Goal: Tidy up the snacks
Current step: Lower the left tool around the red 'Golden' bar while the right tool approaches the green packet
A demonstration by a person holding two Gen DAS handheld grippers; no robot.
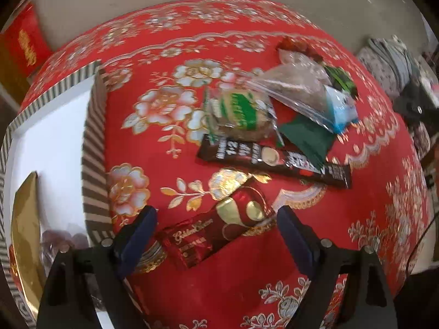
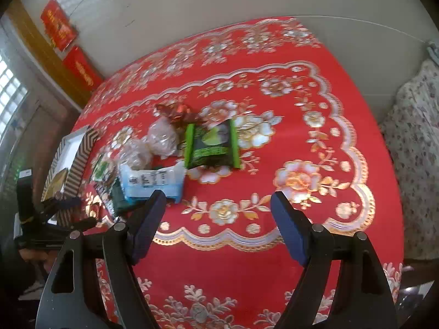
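The left gripper (image 1: pixel 216 235) points steeply down at a red floral tablecloth (image 1: pixel 370 192), its two dark blue pads spread apart with nothing pressed between them. A red and gold snack packet (image 1: pixel 214 233) lies flat on the cloth directly in the gap, likely the next item to be picked up. Just to the left sits a striped box (image 1: pixel 93 148) with a white interior, apparently the place where snacks get sorted; a gold packet (image 1: pixel 24 235) already rests inside it. Further ahead lies a loose pile of wrapped snacks (image 1: pixel 277 120). The right gripper (image 2: pixel 218 223) hovers over bare cloth, jaws also apart and empty, with a blue packet (image 2: pixel 152 182) near its left pad.
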